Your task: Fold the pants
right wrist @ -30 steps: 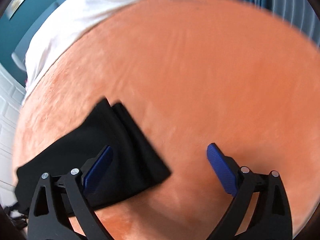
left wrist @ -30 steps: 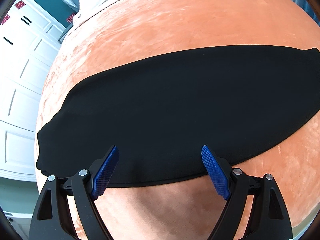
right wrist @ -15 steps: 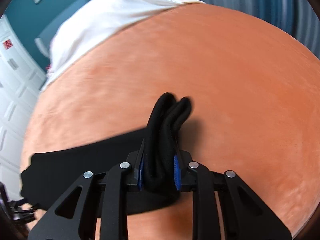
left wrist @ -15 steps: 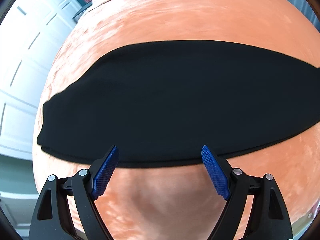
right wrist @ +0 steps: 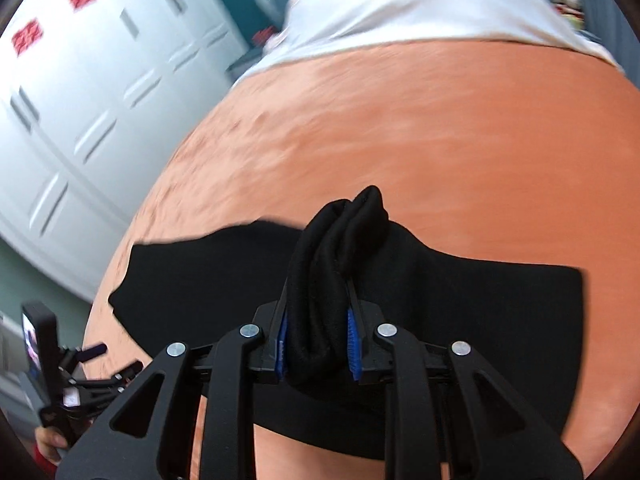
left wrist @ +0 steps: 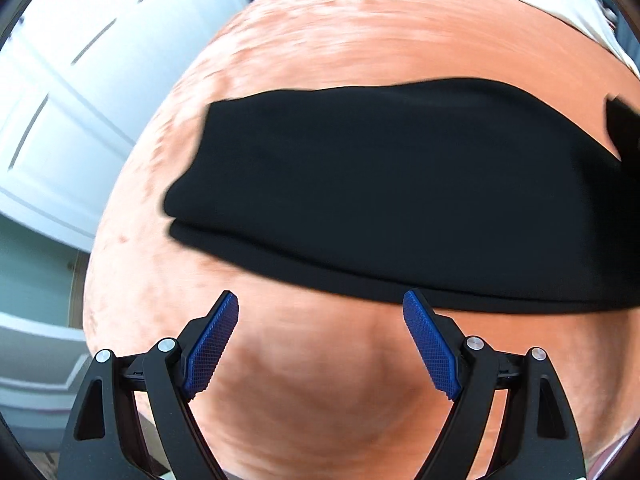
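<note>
— Two grippers over the bed, both tilted down at it. Can you see what each one has?

— The right gripper (right wrist: 318, 334) has the jaws pinched in tight on a bunched end of the black pants (right wrist: 336, 280); the cloth stands up between the blue pads in a thick roll, lifted off the cover. Those jaws have just been closing, and the fabric is between them.

— And the other?

— The left gripper (left wrist: 320, 344) stands wide apart, nothing between its blue pads (left wrist: 212, 348). Only bare orange bedspread (left wrist: 320, 392) shows under it.

— Where's the rest of the garment?

— Spread flat across the orange bedspread (right wrist: 440, 120), a long black band running side to side. From the left camera the pants (left wrist: 400, 200) lie just beyond the fingertips, the near edge close to the right-hand pad; whether it touches, I can't tell.

— Anything else around?

— White panelled cupboard doors (right wrist: 80, 100) alongside the bed, white bedding (right wrist: 420, 12) at the far end. Down in the corner of the right view there's the left gripper (right wrist: 86, 368), with a bit of a hand (right wrist: 50, 442) on it.
</note>
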A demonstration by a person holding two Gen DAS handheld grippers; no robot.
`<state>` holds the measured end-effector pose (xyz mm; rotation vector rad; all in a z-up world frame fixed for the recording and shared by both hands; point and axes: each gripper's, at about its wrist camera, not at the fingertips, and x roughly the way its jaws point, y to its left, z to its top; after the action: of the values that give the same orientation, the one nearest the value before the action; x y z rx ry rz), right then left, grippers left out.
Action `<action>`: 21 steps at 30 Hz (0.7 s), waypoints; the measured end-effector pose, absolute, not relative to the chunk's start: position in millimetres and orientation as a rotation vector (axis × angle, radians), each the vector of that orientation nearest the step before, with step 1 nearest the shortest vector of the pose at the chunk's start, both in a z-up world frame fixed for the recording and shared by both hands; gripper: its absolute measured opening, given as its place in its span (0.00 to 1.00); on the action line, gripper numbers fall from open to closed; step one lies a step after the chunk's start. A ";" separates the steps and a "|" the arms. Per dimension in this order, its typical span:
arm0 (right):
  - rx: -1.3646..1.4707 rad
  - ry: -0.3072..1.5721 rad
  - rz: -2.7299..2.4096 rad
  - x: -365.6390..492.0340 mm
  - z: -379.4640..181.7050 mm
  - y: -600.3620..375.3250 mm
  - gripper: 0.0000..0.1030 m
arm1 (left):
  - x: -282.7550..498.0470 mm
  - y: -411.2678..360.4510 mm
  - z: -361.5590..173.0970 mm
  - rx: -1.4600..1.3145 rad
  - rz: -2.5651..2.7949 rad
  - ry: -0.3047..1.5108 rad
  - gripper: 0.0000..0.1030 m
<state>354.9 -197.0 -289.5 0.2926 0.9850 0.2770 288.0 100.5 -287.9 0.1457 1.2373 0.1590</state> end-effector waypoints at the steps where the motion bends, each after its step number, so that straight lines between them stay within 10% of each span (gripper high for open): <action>1: 0.264 1.003 0.277 361.1 -297.4 -178.5 0.20 | 289.4 112.5 -287.9 0.132 0.169 1.239 0.80; 8: 0.134 1.094 0.238 370.2 -351.8 -113.9 0.22 | 297.4 175.3 -290.5 0.056 0.202 1.232 0.80; 16: 0.122 1.002 0.217 344.9 -318.4 -109.0 0.59 | 304.7 242.7 -304.3 -0.222 0.262 1.220 0.80; 21: 0.066 0.981 0.208 330.9 -310.9 -107.2 0.60 | 313.7 273.4 -319.6 -0.395 0.301 1.237 0.80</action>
<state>330.9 -107.2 -310.9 0.0661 0.9815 0.2084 313.7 273.4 -319.6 -0.3951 1.2372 0.3008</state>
